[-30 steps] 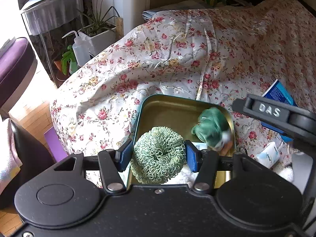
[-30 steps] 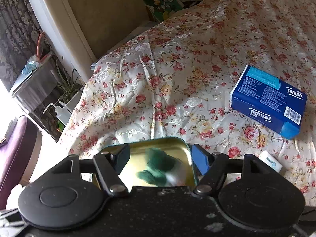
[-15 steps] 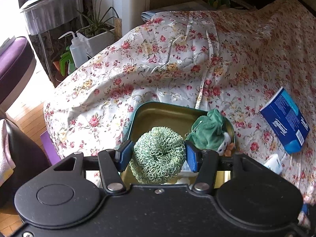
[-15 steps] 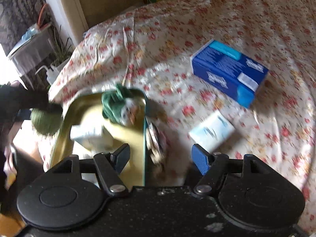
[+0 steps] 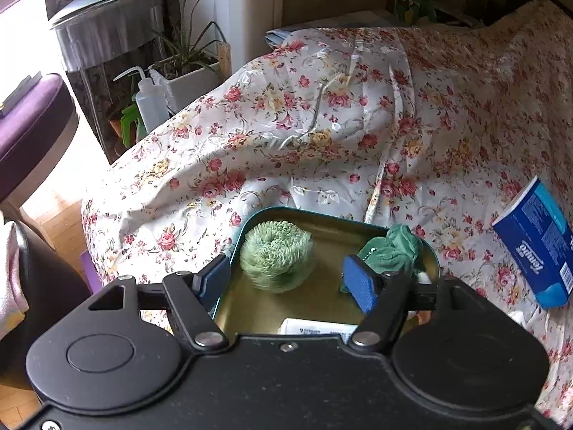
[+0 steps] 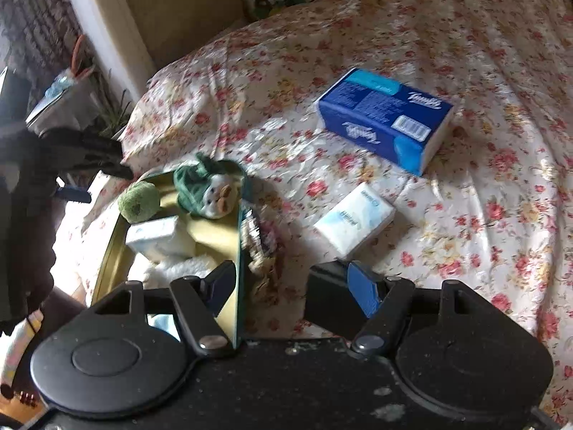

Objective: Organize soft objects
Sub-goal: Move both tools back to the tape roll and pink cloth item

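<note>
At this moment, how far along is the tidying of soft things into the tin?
Done: the green scrunchie, the green plush, a tissue pack and something white and fluffy lie in the tin. In hand: nothing; the left gripper and right gripper are both open. Left: the small tissue pack and the blue Tempo pack lie on the bedspread.

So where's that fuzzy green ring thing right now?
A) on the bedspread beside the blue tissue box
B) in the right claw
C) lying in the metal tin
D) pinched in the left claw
C: the fuzzy green ring lies on the floor of the metal tin, next to the green plush toy; the left claw is open with nothing between its fingers.
</note>
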